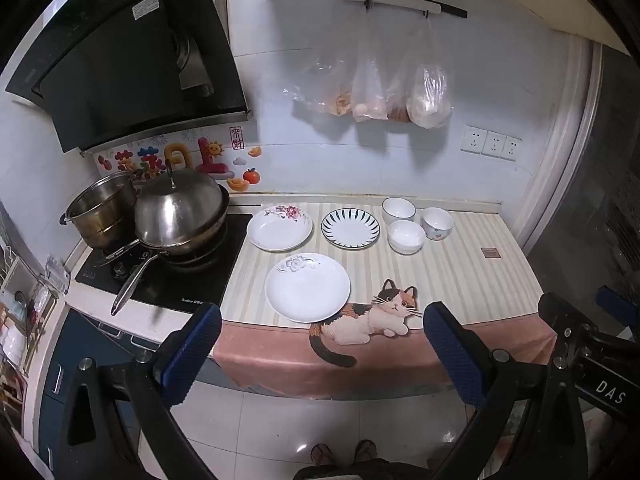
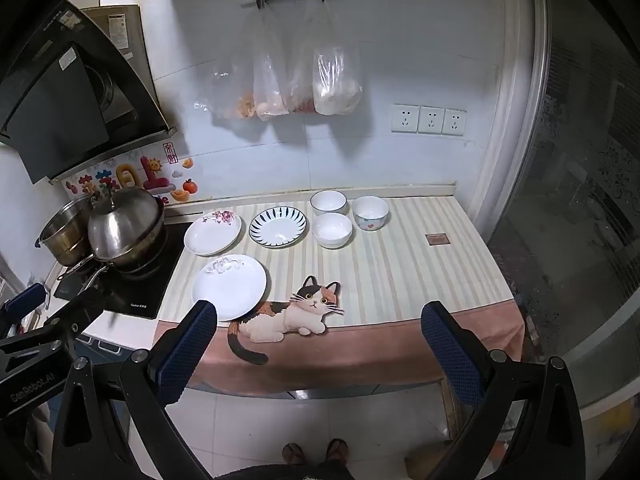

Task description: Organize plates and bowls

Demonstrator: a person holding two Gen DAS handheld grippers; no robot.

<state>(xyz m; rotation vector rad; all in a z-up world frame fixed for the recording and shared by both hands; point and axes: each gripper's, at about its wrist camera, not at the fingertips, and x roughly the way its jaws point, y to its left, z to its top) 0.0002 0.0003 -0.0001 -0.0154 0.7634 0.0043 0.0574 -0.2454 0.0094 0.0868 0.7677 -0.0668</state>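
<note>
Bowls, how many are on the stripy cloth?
3. A plain white bowl at the back, a white bowl with a red heart right of it, another plain white bowl in front. None looks hidden.

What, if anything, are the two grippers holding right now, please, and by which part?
Nothing is held. The left gripper and right gripper both stand wide open, short of the counter; the plates and bowls lie untouched.

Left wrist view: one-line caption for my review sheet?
Open left hand-held gripper before a striped mat holding three plates and three bowls.
</note>
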